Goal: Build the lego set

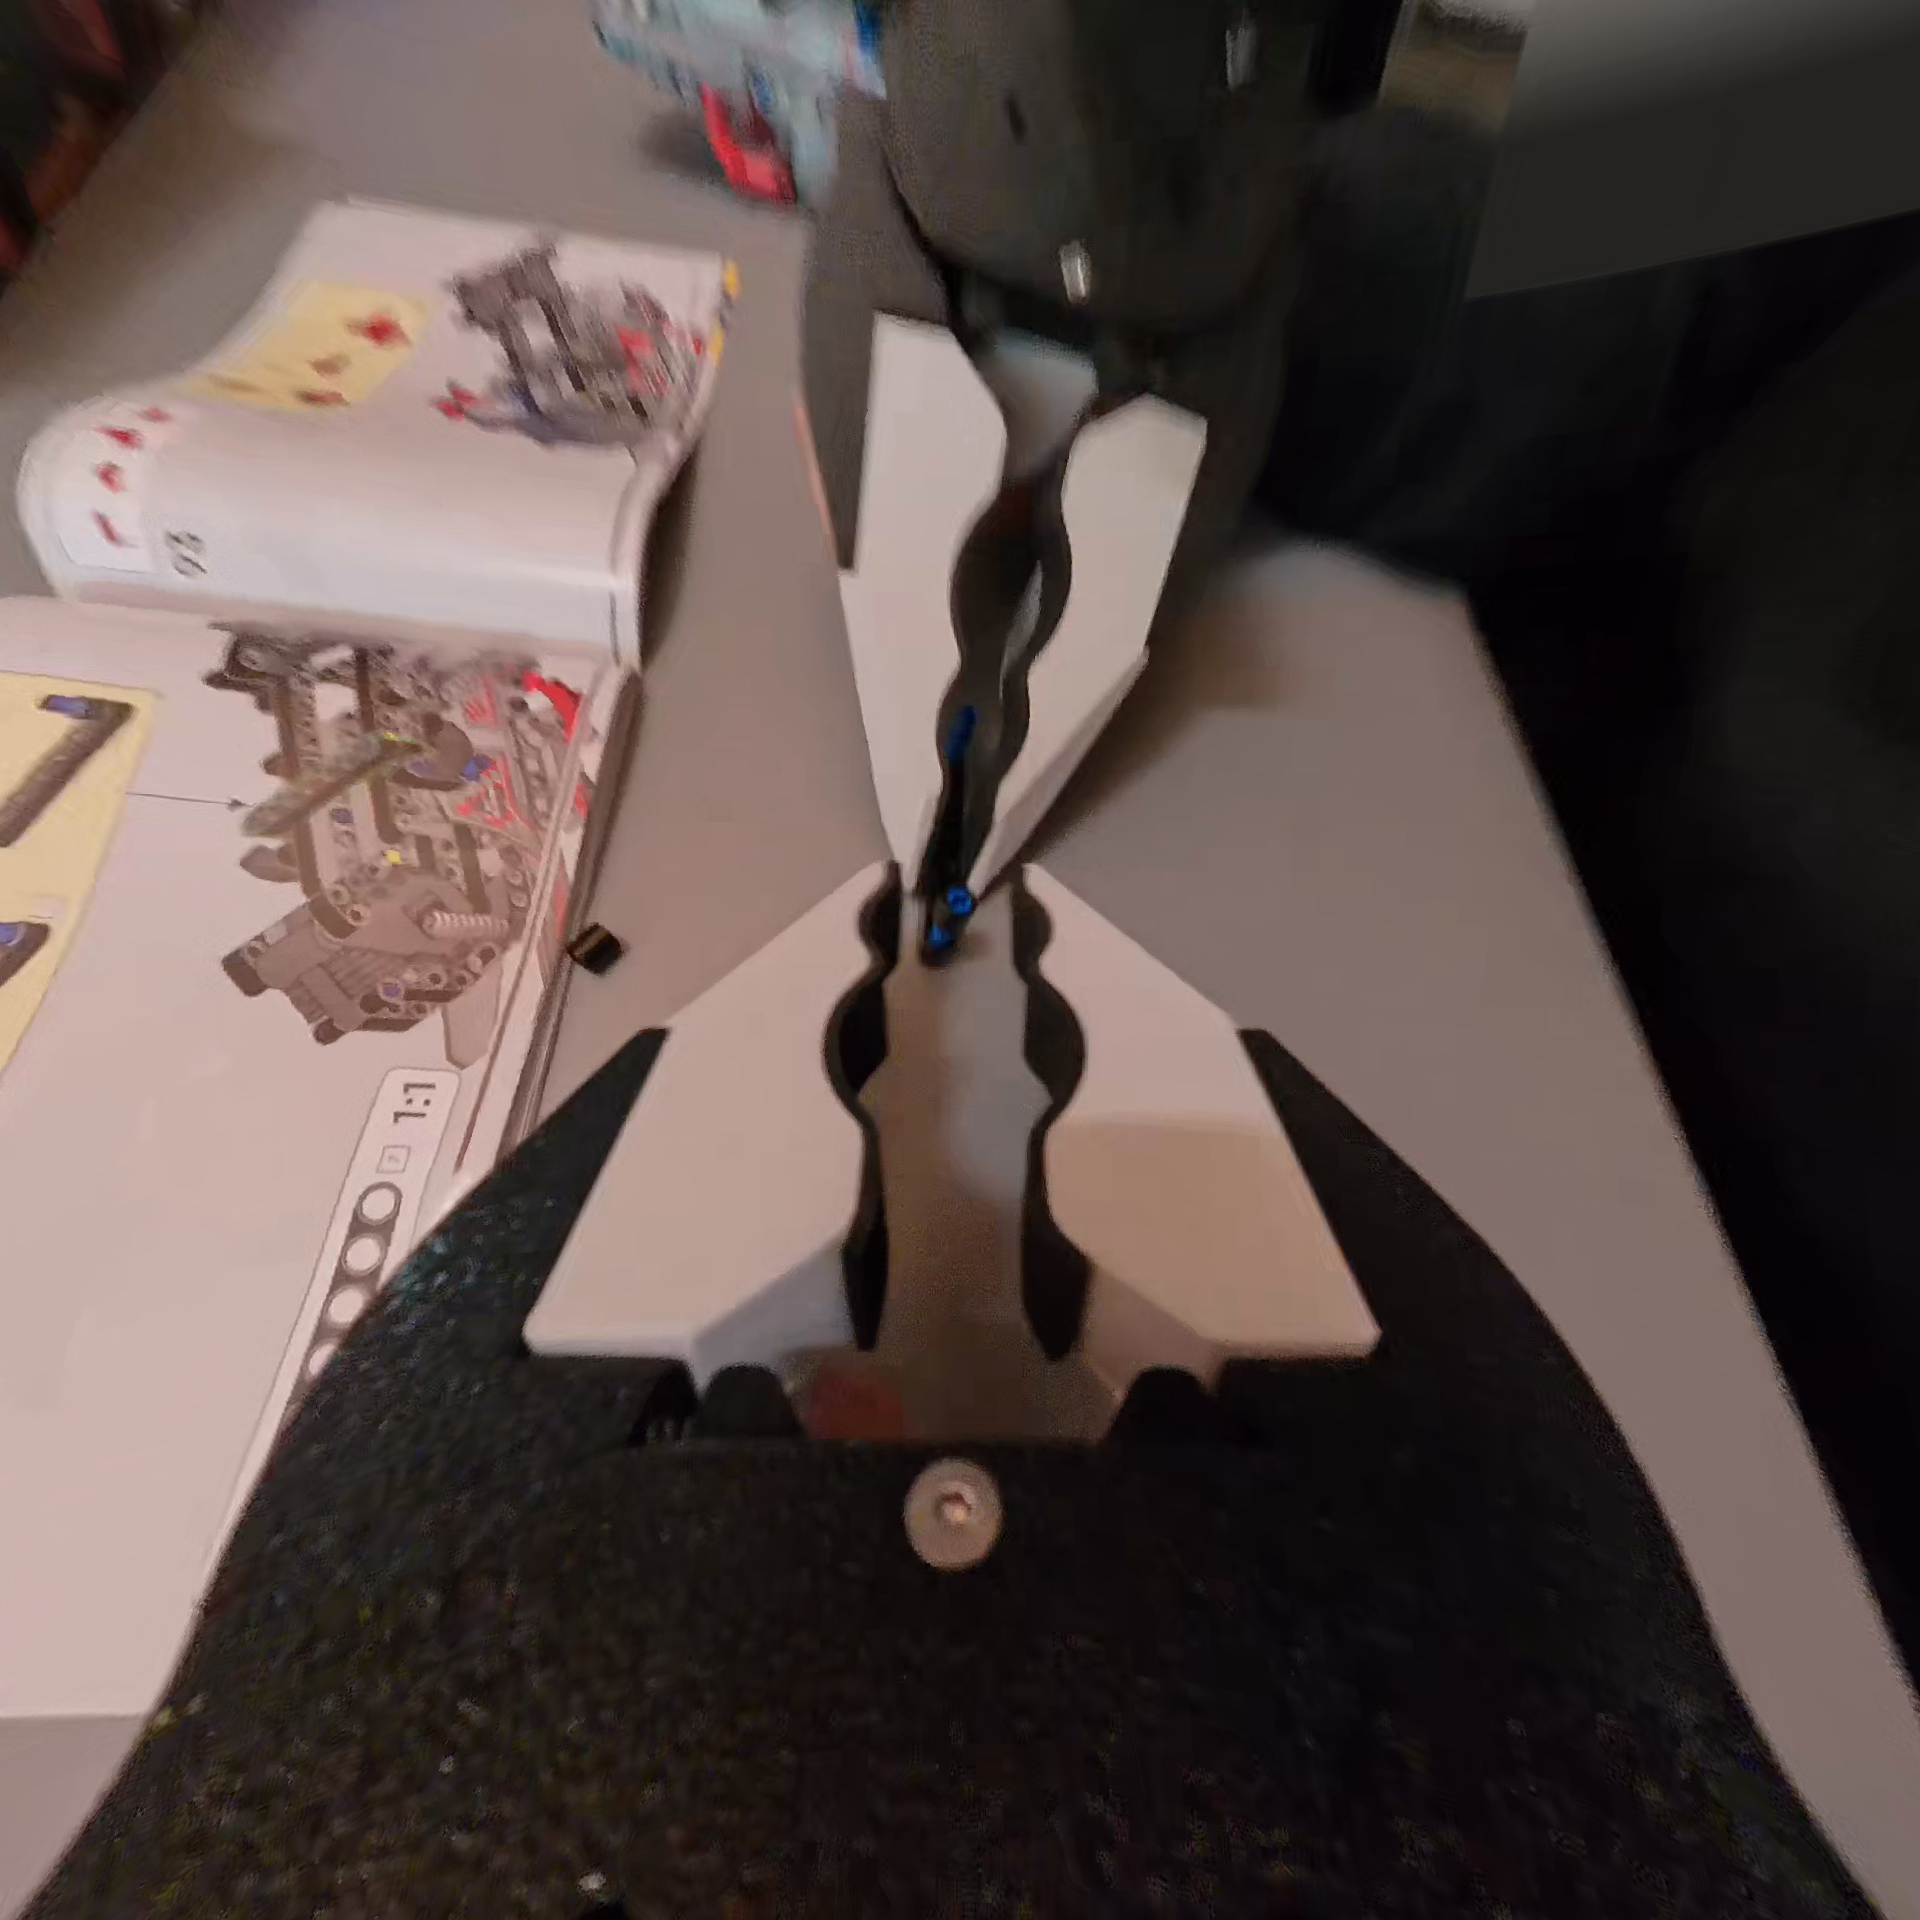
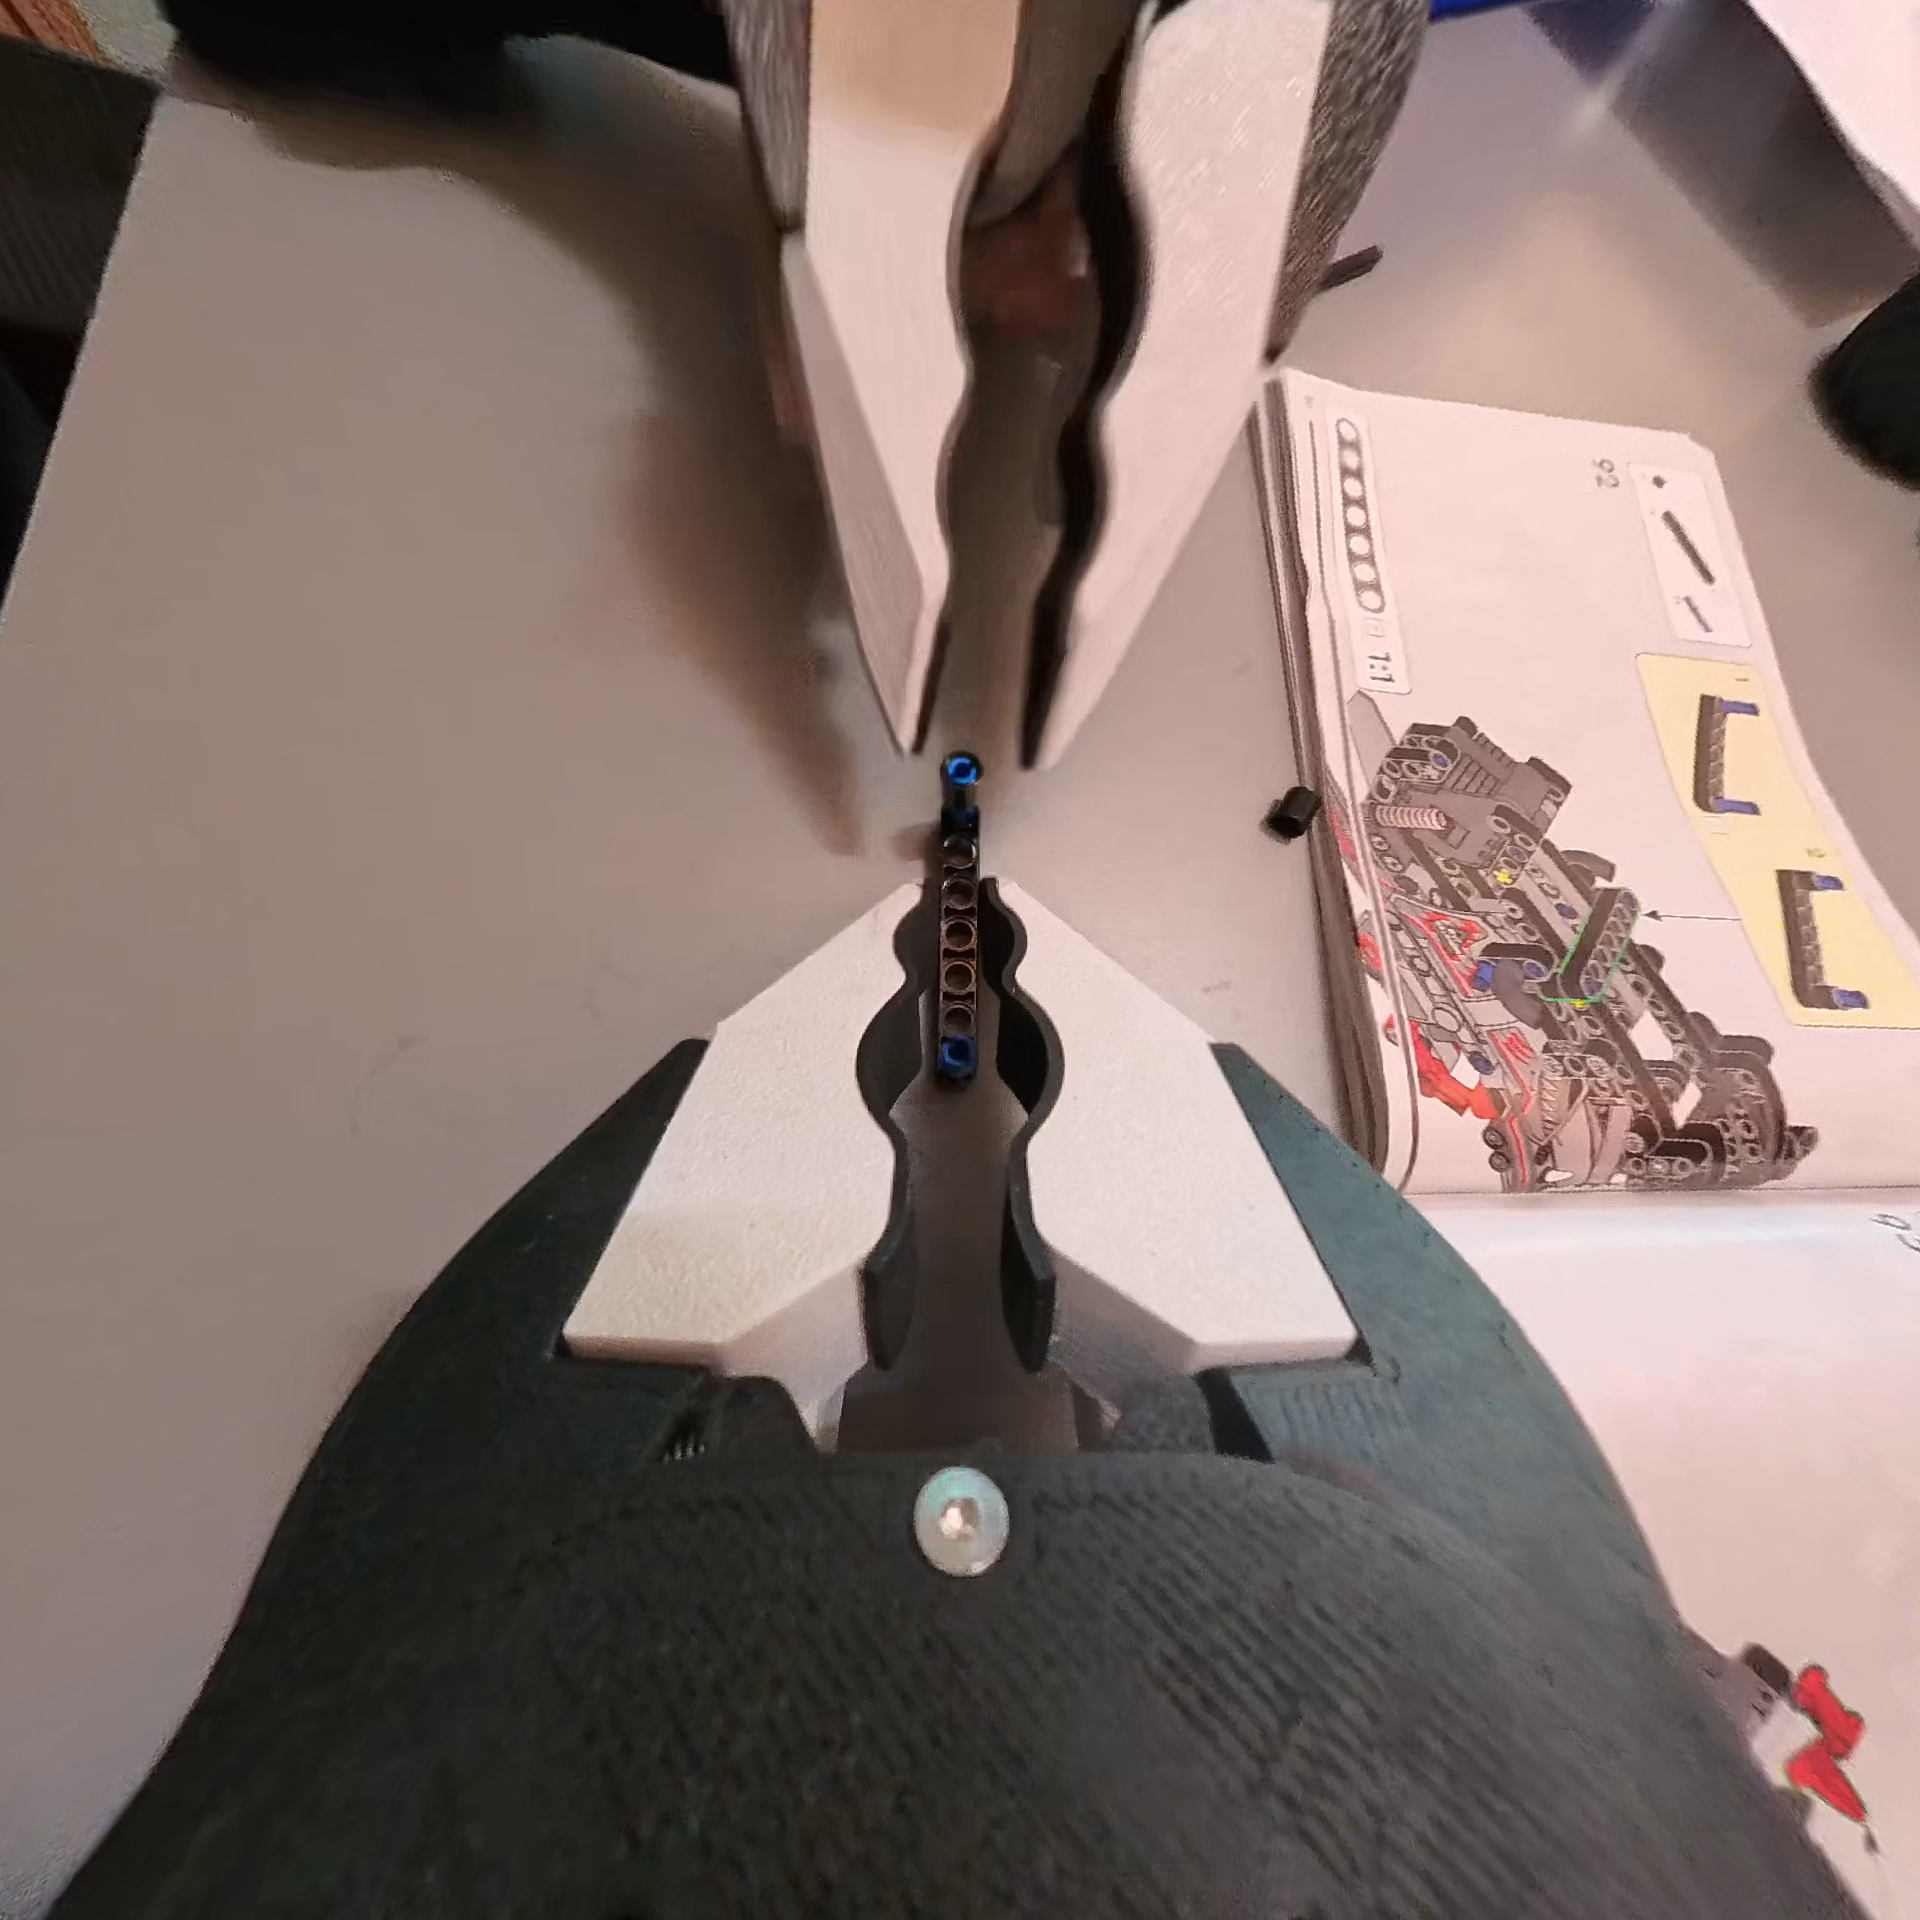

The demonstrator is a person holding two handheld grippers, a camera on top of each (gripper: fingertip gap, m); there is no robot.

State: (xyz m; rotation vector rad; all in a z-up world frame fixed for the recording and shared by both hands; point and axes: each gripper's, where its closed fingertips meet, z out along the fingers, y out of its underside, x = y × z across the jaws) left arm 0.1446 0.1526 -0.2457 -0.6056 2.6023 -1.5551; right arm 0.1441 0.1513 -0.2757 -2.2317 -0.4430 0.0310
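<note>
While it sits clamped between the closed fingers of the right gripper [image 2: 954,894], the slim black Lego beam with a row of round holes [image 2: 957,925] points toward twelve o'clock in the right wrist view, with one blue pin at its near end [image 2: 955,1056] and a second blue pin standing out past its far end [image 2: 961,771]. Just beyond that far pin, at twelve o'clock, the white wedge-shaped fingers of the left gripper [image 2: 971,743] come to a narrow gap that holds nothing. In the left wrist view the left gripper [image 1: 956,883] has its tips slightly apart, and the far blue pin [image 1: 954,914] lies right between them, with the right gripper [image 1: 951,862] reaching in from twelve o'clock, gripping the beam [image 1: 971,758]. Both tools hover over a pale grey tabletop [image 2: 416,520]. An open printed instruction booklet with pictures of a grey and red model [image 2: 1558,831] lies at three o'clock in the right wrist view, and a tiny black cylindrical connector [image 2: 1291,812] rests on the table just beside its left edge. Blurred red and light blue loose pieces [image 1: 758,114] sit near eleven o'clock in the left wrist view.
</note>
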